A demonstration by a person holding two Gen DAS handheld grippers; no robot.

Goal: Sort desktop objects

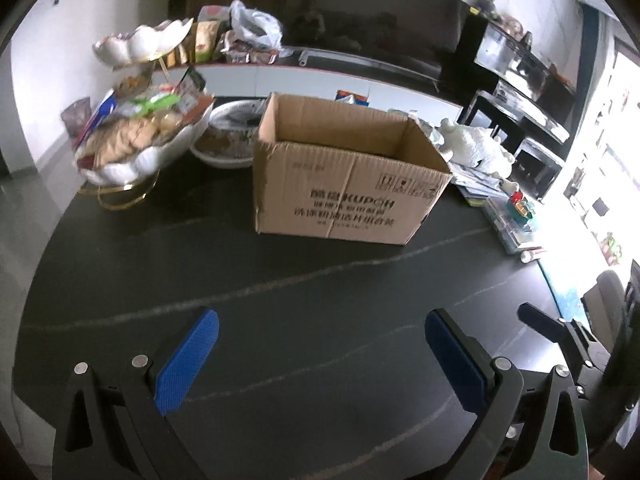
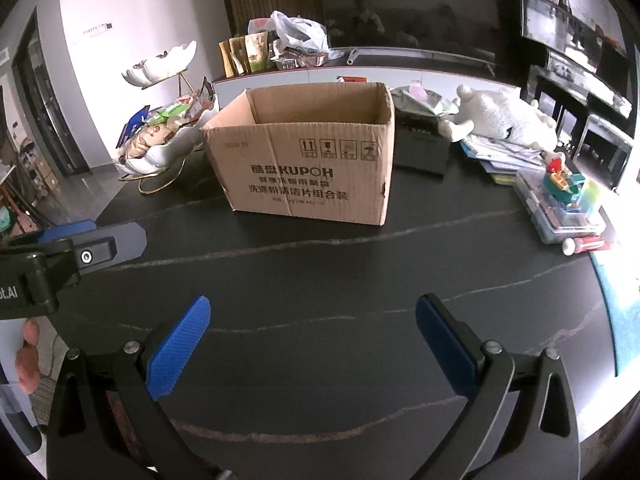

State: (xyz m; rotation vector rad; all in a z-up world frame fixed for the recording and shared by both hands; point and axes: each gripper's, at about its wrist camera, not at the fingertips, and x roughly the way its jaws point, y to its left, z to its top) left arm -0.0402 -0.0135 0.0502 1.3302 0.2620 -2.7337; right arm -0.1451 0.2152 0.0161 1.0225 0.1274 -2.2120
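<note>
An open brown cardboard box (image 1: 340, 184) stands upright on the dark table; it also shows in the right wrist view (image 2: 308, 160). My left gripper (image 1: 320, 320) is open and empty, held above the table in front of the box. My right gripper (image 2: 312, 312) is open and empty too, to the right of the left one. A white plush toy (image 2: 500, 118) lies on a stack of papers at the right. A clear plastic case (image 2: 560, 212) with a colourful toy on it and a small red-and-white tube (image 2: 584, 245) sit near the right edge.
A white tiered shell-shaped stand (image 1: 136, 136) full of snacks stands left of the box, with a patterned bowl (image 1: 228, 136) beside it. A black box (image 2: 420, 148) sits right of the carton. A low cabinet (image 2: 400, 76) with bags runs behind the table.
</note>
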